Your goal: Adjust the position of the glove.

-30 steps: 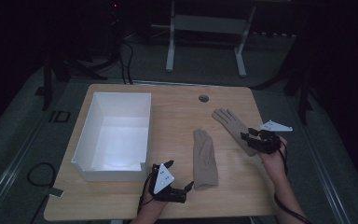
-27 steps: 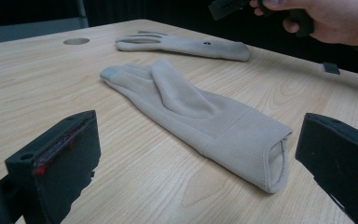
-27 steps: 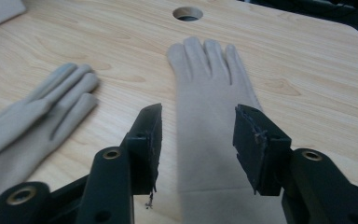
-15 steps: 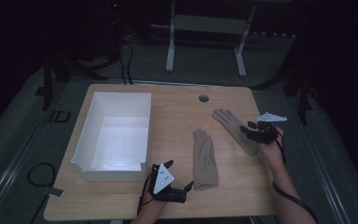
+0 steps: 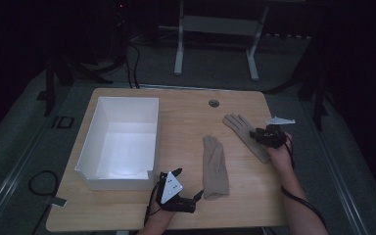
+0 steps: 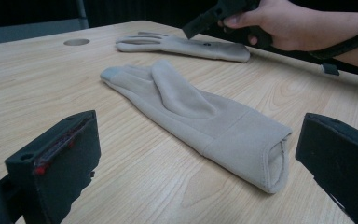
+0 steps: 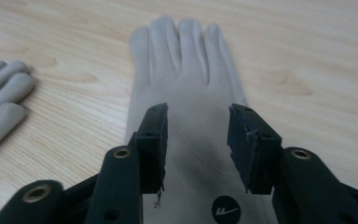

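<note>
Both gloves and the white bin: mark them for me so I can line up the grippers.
Near glove [image 6: 200,116], left gripper view, on its palm.
Far glove [image 7: 186,93], right gripper view, just below its fingers.
White bin [image 5: 152,134], high view, on its right wall.

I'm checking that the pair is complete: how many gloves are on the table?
2. One glove lies mid-table, its cuff near the left tool. The other glove lies farther right, under the right tool, whose jaws stand open over it.
</note>
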{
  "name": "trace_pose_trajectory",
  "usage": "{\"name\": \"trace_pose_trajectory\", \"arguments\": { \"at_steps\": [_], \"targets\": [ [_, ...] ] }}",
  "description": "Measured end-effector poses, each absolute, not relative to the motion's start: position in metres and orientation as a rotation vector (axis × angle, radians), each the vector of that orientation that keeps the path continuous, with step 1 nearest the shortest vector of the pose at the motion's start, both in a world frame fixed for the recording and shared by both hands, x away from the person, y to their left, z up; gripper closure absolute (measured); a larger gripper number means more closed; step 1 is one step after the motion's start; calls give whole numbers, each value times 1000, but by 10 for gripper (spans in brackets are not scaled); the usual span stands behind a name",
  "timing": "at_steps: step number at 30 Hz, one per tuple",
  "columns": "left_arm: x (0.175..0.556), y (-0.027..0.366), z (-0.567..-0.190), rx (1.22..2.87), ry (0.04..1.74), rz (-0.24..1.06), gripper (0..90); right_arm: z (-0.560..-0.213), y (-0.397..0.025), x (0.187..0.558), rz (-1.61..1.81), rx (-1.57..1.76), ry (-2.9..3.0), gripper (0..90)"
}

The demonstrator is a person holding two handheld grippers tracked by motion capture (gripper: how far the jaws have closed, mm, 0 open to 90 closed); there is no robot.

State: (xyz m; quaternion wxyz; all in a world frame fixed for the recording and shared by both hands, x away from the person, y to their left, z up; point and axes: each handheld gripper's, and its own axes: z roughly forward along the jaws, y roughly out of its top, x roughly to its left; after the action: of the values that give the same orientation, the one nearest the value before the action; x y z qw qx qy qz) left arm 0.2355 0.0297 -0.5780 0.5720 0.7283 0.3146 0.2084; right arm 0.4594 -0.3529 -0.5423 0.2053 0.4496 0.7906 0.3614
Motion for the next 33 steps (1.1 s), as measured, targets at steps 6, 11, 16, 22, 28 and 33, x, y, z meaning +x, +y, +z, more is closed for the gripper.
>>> {"name": "trace_pose_trajectory", "arguments": {
  "at_steps": [6, 11, 16, 22, 28, 33],
  "targets": [
    [236, 30, -578, 1708, 737, 486, 4, -557, -353, 462, 974, 1244, 2238, 592],
    [236, 30, -578, 1708, 737, 487, 4, -558, -352, 459, 983, 1243, 2214, 757],
    [236, 30, -578, 1706, 738, 485, 4, -554, -345, 456, 952, 1321, 2194, 828],
    [236, 30, -578, 1711, 738, 485, 4, -535, -342, 443, 988, 1422, 2065, 834],
    [236, 29, -578, 1711, 742, 492, 4, -502, -340, 419, 1031, 1491, 1923, 834],
    [236, 29, -578, 1714, 742, 496, 3, -483, -346, 390, 1046, 1542, 1806, 834]
  ]
}}
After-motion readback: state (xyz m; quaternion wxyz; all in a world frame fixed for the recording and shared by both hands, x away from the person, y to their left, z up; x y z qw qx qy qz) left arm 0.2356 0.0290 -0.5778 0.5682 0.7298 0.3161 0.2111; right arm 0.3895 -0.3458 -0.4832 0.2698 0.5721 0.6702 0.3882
